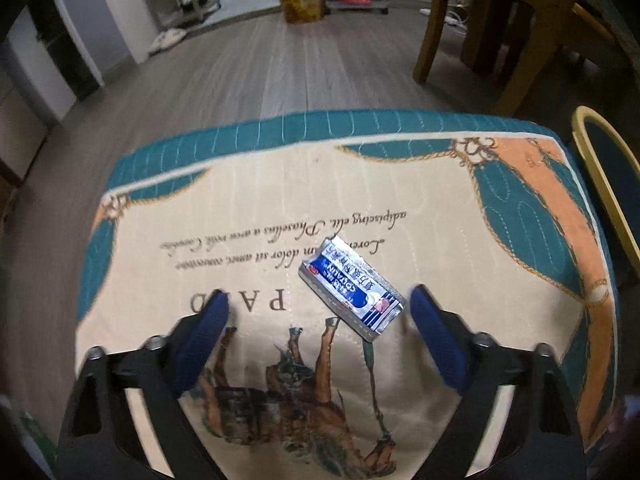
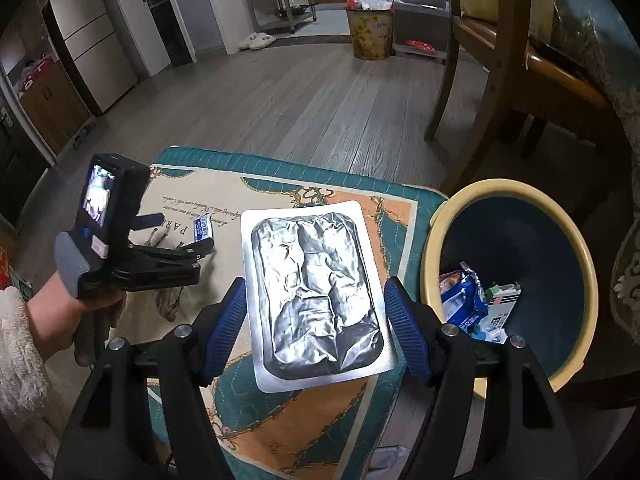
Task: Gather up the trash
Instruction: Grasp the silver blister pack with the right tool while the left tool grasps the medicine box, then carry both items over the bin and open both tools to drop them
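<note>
A blue-and-silver wrapper lies on a printed cushion. My left gripper is open just above the cushion, its fingers on either side of the wrapper, which lies nearer the right finger. It also shows in the right wrist view, beside the wrapper. My right gripper is shut on a silver foil blister pack, holding it above the cushion, left of the bin. The bin is dark blue with a cream rim and holds several pieces of trash.
A wooden chair stands behind the bin, also in the left wrist view. A full patterned bin stands far across the wood floor. A fridge and shelves are at the back left.
</note>
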Motion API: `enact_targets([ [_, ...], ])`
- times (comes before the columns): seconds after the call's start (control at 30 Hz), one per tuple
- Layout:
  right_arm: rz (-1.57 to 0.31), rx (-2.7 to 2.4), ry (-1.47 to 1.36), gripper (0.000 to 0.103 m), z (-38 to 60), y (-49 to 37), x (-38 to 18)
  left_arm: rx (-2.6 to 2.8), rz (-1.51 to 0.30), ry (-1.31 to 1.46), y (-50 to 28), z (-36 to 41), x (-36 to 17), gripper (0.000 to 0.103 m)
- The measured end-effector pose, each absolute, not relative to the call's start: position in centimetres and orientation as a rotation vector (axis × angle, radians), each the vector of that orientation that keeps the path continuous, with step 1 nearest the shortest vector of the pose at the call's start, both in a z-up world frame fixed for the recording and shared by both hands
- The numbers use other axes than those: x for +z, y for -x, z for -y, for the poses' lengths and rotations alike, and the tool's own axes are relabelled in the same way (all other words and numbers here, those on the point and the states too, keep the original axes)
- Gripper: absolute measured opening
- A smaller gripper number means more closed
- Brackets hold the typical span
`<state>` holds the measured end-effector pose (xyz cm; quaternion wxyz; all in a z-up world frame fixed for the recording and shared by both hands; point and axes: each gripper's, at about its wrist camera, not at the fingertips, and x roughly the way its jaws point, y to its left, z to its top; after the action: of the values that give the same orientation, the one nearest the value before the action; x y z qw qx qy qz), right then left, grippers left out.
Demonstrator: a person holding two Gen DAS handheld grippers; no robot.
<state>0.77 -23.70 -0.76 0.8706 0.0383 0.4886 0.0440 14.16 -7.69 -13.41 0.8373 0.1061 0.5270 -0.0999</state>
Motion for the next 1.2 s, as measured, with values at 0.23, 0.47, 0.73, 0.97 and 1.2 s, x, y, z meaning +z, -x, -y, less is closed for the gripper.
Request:
enact_targets([
  [0.23,-1.009,0.059,-0.087,0.068,25.2,-0.9,-0.6,-0.303,-1.117,-0.22,-13.4,8.1,-13.2,0.021],
  [0.47,-1.005,0.031,-0.108,0.068,26.3,-1.0,-0.5,-0.36,-1.075,-0.211,-12.7,8.6,-11.9,0.013],
  [0.73,-0.978,-0.029,-0.143,0.068,28.4,-0.3,-0.1,-0.431,-1.007,-0.165,-12.2,10.7,-9.4,0.013],
  [0.97,-0.953,-0.141,-0.213,0.068,33.4,1.1,0.0,-0.543,-0.928,-0.194,-10.7,16.0,-6.7,0.013],
  [1.2,-0.943,-0.248,-0.28,0.068,38.4,2.6,-0.9,-0.643,-0.891,-0.265,-9.1,22.4,-5.9,0.013],
])
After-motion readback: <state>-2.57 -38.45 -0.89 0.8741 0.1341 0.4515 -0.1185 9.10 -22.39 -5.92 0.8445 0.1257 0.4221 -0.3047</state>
